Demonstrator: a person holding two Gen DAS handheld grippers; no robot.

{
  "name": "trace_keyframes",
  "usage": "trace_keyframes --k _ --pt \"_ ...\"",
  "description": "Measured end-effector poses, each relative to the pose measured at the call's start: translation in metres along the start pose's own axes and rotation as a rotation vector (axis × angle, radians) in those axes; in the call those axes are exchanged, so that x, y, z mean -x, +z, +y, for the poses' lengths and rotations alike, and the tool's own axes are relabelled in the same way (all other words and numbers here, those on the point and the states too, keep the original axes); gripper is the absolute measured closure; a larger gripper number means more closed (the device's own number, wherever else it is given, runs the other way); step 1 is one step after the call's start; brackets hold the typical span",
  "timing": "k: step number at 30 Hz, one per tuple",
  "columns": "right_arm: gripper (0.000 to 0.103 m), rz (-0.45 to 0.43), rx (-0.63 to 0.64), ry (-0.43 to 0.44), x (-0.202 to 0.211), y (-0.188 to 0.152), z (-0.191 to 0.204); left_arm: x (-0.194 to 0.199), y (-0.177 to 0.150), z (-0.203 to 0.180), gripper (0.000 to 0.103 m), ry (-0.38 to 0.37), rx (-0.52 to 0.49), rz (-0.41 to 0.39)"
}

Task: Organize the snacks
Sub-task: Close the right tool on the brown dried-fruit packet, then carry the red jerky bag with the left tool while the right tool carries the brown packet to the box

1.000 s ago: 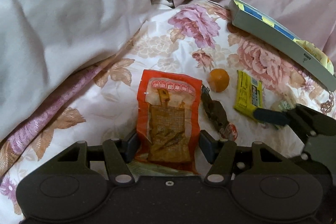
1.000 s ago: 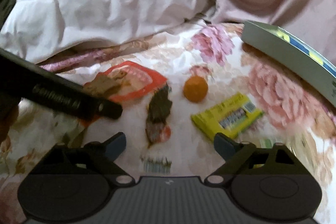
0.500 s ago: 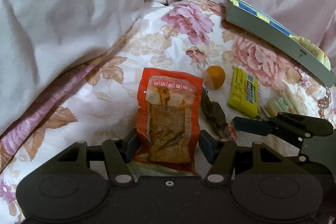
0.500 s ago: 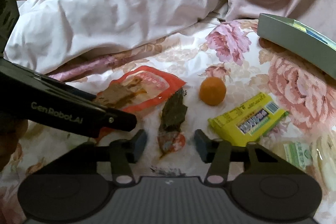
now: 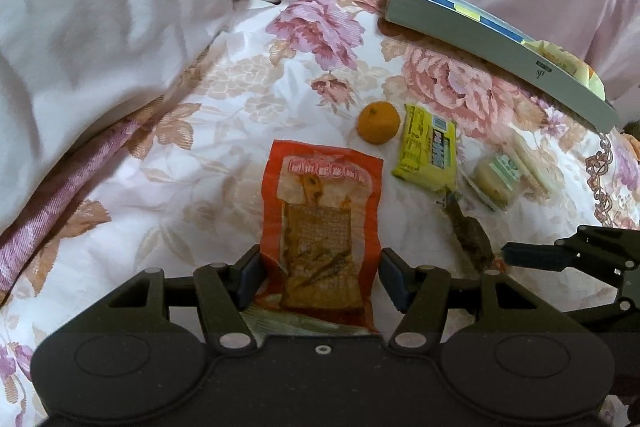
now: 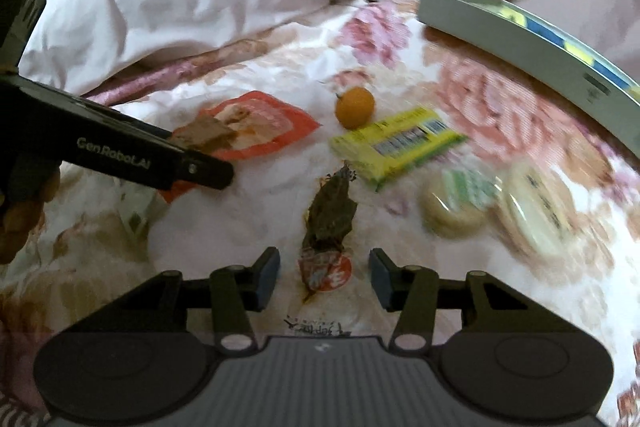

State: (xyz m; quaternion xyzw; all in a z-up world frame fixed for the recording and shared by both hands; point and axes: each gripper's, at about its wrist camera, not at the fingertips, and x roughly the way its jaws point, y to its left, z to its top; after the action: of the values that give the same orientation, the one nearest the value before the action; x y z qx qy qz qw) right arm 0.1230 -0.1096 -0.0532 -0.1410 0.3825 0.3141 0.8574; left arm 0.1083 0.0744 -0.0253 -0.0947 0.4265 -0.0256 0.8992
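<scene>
On the side of the left gripper (image 6: 120, 155), seen from the right wrist, we read the white lettering "GenRobot.AI". The yellow snack packet (image 6: 396, 143) carries a barcode and dark print, and the red pouch (image 5: 322, 227) has a row of white-ringed characters across its top, but we cannot make out either. The grey box (image 5: 496, 43) bears a small dark mark near its end, and the round green-labelled snack (image 5: 498, 175) has print too small for us to read.
</scene>
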Motion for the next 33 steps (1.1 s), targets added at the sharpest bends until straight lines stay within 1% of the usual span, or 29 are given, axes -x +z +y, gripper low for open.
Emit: trace_keyframes --k 2,4,5,7,11,13,14,16,17,19,20,23,27,31,33 --pt "0.043 -0.011 -0.020 -0.003 -0.001 -0.003 0.000 0.000 0.000 0.000 0.034 -0.001 -0.004 0.000" --pt "0.034 -0.028 -0.046 -0.001 -0.002 -0.006 0.000 -0.002 0.000 -0.001 0.029 0.000 -0.018 0.000" --pt "0.032 -0.039 -0.062 0.002 -0.003 -0.006 0.001 -0.003 0.000 -0.002 0.027 0.001 -0.027 0.000" --pt "0.024 -0.056 -0.085 0.004 -0.006 -0.005 0.003 -0.005 0.000 -0.005 0.024 0.008 -0.050 -0.001" --pt "0.022 -0.074 -0.082 -0.032 -0.018 0.000 0.008 -0.010 0.001 -0.009 0.024 0.032 -0.097 0.000" --pt "0.021 -0.081 -0.081 -0.037 -0.024 0.001 0.008 -0.012 0.001 -0.010 0.029 0.043 -0.114 0.003" --pt "0.022 -0.083 -0.083 -0.037 -0.026 0.001 0.008 -0.012 0.002 -0.010 0.030 0.051 -0.122 0.002" --pt "0.033 -0.092 -0.087 -0.035 -0.025 -0.001 0.008 -0.012 0.002 -0.011 0.036 0.057 -0.140 0.003" --pt "0.037 -0.096 -0.089 -0.034 -0.024 -0.002 0.007 -0.013 0.002 -0.011 0.038 0.056 -0.145 0.001" --pt "0.050 -0.104 -0.099 -0.041 -0.022 -0.004 0.006 -0.011 0.002 -0.011 0.039 0.053 -0.142 -0.004" --pt "0.052 -0.108 -0.106 -0.046 -0.021 -0.005 0.005 -0.011 0.001 -0.011 0.039 0.052 -0.139 -0.006" --pt "0.052 -0.122 -0.113 -0.062 -0.017 -0.009 0.006 -0.009 0.000 -0.011 0.039 0.047 -0.121 -0.016" --pt "0.052 -0.140 -0.059 -0.129 -0.009 -0.010 0.016 -0.003 -0.002 -0.017 0.039 0.029 -0.123 -0.032" --pt "0.052 -0.171 -0.023 -0.168 0.001 -0.013 0.022 0.004 -0.003 -0.021 0.039 -0.011 -0.095 -0.060" --pt "0.052 -0.186 -0.011 -0.186 0.005 -0.015 0.025 0.006 -0.004 -0.025 0.039 -0.018 -0.096 -0.071"
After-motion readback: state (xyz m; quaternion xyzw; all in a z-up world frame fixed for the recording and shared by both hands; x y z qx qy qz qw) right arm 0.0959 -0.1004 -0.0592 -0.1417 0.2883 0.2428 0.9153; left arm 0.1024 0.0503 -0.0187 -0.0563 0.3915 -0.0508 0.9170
